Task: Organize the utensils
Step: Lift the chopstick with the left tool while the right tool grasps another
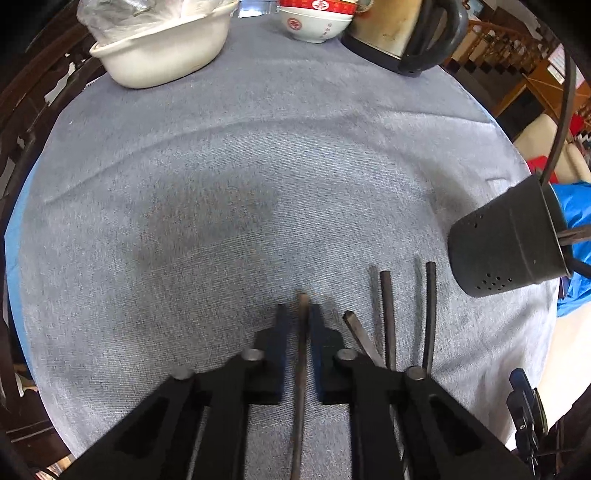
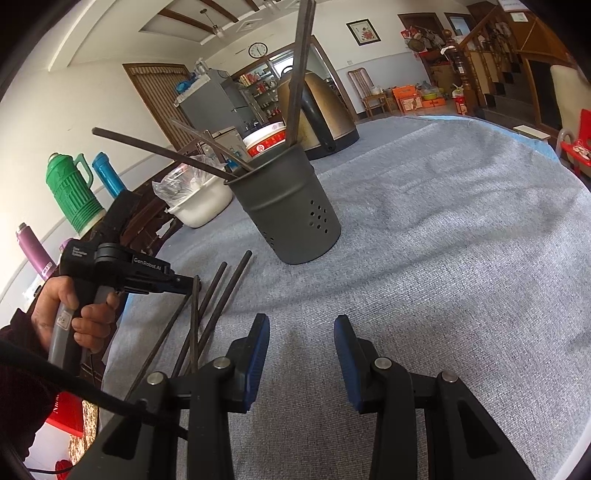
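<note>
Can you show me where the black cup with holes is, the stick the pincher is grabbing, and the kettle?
Holder (image 2: 291, 218), right wrist view: its dark side wall.
Chopstick (image 1: 302, 321), left wrist view: the shaft between the left hand-held gripper's (image 1: 299, 314) pads.
Kettle (image 1: 384, 26), left wrist view: its metal body.

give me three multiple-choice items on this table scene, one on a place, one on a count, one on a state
1. Where does the utensil holder stand?
A. on the grey cloth
B. inside the white basin
C. on the kettle

2. How many loose chopsticks lie beside the one in the left gripper?
A. one
B. three
C. six

3. What is the right gripper doing?
A. gripping the holder
B. open, holding nothing
C. shut on a chopstick

Answers: 1 A, it stands upright on the cloth, chopsticks inside. 2 B, the left wrist view shows three more beside it. 3 B, only cloth shows between its fingers.
</note>
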The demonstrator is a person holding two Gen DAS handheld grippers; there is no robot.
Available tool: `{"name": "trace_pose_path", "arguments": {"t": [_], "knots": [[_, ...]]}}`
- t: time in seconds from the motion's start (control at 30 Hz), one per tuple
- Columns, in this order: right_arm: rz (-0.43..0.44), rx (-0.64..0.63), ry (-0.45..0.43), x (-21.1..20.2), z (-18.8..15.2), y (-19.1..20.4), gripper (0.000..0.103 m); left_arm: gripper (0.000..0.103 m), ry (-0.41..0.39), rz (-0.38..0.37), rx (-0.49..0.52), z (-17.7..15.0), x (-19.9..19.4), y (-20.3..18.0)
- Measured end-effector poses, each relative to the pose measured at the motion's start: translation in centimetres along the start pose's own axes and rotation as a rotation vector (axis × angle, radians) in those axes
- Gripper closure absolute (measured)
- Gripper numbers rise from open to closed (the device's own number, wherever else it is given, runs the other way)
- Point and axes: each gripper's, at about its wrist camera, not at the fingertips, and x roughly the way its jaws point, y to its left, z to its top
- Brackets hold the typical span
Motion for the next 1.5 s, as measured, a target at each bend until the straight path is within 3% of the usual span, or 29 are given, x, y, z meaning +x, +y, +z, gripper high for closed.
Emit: {"name": "trace_pose_path", "arguments": {"t": [0.23, 0.6, 0.7, 0.93, 1.03, 1.3, 1.5], "knots": [[-0.006, -0.008, 0.006, 0.1, 0.0, 0.2, 0.063, 0.098, -0.062, -0.006, -0.085, -2.1, -1.7, 1.7], [0.003, -0.03, 0.046, 0.7, 0.5, 1.3, 0.064, 0.098, -0.354, -0.069, -0.12, -7.3, -13.1, 3.9], [0.04, -0.128, 0.034, 0.8, 1.3, 4.5, 0.064, 0.098, -0.432, -0.081, -0.112, -8.7, -16.1, 4.4], [0.081, -0.303, 0.121, 4.8, 1.9, 12.4, 0.064, 0.098, -0.588, -0.1, -0.114, -11.0, -20.8, 4.6], [0.019, -0.353, 0.169, 7.5, 1.7, 14.7, 0.064, 0.098, -0.627, -0.103, -0.126, -12.3, -22.1, 5.2], [-0.115, -0.408, 0.319, 12.9, 2.8, 16.6, 0.065, 0.098, -0.667, -0.132, -0.166, -15.5, -23.6, 7.0], [-0.222, -0.449, 0.413, 15.8, 3.5, 17.2, 0.086, 0.098, -0.675, -0.138, -0.161, -16.2, -23.9, 7.2]]}}
